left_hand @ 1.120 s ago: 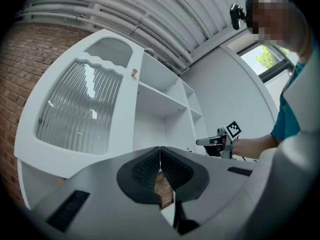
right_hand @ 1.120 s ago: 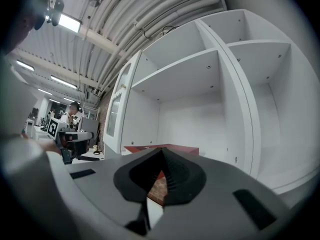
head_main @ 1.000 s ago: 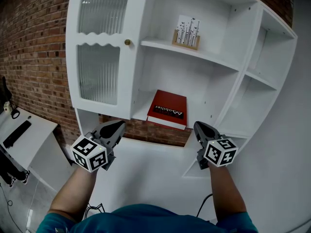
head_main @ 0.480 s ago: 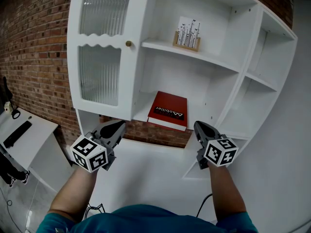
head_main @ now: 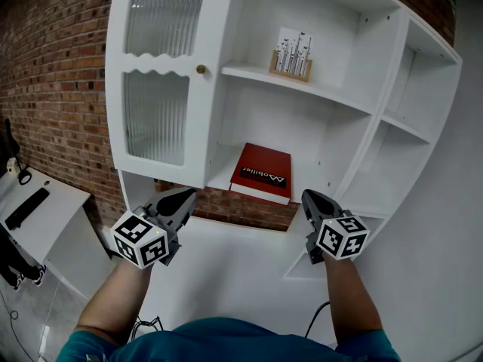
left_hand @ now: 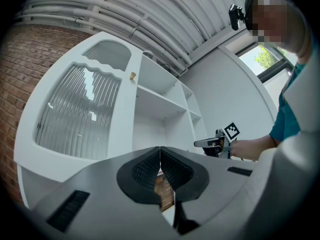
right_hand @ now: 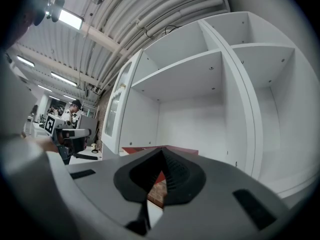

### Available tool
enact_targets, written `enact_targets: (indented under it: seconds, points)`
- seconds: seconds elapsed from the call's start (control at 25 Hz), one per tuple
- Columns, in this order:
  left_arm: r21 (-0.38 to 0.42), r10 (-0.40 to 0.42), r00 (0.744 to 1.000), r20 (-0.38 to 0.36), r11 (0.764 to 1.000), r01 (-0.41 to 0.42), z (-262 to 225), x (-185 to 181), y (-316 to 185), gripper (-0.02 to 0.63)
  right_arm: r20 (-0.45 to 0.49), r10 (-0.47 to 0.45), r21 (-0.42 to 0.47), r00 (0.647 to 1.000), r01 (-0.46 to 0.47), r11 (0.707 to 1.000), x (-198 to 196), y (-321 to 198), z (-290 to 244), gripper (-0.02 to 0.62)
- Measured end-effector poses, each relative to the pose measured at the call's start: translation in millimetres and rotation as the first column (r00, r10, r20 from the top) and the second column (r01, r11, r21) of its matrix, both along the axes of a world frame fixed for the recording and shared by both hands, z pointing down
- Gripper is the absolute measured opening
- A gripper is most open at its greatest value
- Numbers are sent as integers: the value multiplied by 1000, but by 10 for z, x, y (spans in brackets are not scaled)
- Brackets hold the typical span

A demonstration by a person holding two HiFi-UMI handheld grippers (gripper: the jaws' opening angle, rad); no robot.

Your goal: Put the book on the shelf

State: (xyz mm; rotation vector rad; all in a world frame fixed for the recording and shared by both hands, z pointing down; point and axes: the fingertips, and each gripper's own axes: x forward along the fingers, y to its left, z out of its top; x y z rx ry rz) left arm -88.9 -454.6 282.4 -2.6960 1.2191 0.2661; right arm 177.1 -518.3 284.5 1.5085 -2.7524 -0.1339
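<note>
Ribbed glass door above left gripper; its jaws clenched tip to tip, nothing between. Red book flat on lower board of white shelf, between both grippers, just beyond tips, apart from each. Card stand, print perhaps trees, one board higher. Right gripper clenched, empty.
</note>
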Motion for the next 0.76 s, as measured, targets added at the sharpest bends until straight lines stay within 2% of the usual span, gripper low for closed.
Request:
enact_targets:
  seconds: [0.76]
  points:
    - [-4,4,1000,0,1000,-4,10,1,-32,17,-27,-4,4,1000,5,1000,-62,-31,-3,20]
